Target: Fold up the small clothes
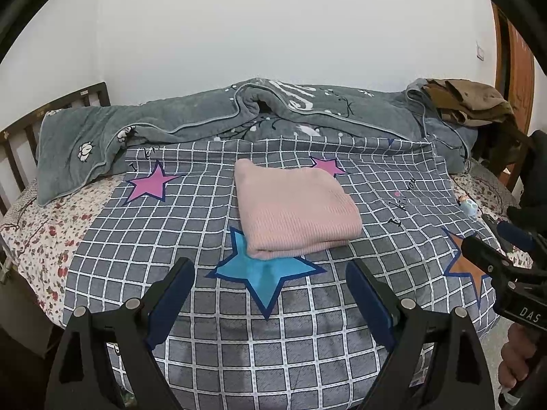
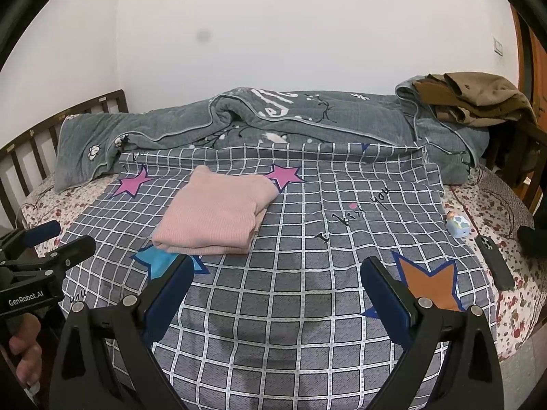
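Pink garment (image 1: 294, 205) lies already folded into a neat block on the checked sheet (image 1: 171, 225), just ahead of the left gripper (image 1: 270, 290) and ahead-left of the right gripper (image 2: 277, 294), both wide open and empty, so folding looks finished.

Bedroom in a home. Bed (image 2: 512, 307) with dark wooden slatted headboard (image 2: 30, 150), floral sheet, grey checked cover (image 2: 290, 307) printed with stars, rumpled grey quilt (image 2: 342, 119) along plain white wall (image 2: 273, 34). Brown clothes (image 2: 478, 99) heaped on quilt. Wooden door frame (image 2: 523, 51), wall switch (image 2: 498, 47).
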### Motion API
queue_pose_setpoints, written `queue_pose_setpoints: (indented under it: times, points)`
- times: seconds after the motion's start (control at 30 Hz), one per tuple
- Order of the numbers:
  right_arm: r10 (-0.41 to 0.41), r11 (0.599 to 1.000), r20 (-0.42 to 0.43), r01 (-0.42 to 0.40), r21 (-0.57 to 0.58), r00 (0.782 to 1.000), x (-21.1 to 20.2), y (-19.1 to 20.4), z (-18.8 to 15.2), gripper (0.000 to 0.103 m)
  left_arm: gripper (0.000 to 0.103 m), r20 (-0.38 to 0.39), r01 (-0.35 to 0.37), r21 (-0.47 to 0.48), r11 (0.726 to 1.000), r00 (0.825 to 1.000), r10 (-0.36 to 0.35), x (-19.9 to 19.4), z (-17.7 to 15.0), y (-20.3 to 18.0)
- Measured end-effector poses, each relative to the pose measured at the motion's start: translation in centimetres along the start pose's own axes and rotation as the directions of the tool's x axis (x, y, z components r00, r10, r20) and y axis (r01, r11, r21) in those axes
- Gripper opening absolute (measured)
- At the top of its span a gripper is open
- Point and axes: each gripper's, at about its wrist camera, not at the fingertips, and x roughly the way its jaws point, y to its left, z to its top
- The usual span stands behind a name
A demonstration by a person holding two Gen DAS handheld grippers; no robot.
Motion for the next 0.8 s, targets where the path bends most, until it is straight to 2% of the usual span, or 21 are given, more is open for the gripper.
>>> queue_pose_setpoints:
  times: [0.8]
  points:
    - [0.001, 1.000, -0.001, -0.001, -0.001, 1.000, -0.09, 0.46, -0.05, 0.097, 0.090, 0.013, -0.009, -0.009, 1.000, 1.000, 0.009, -0.64, 0.29, -0.09]
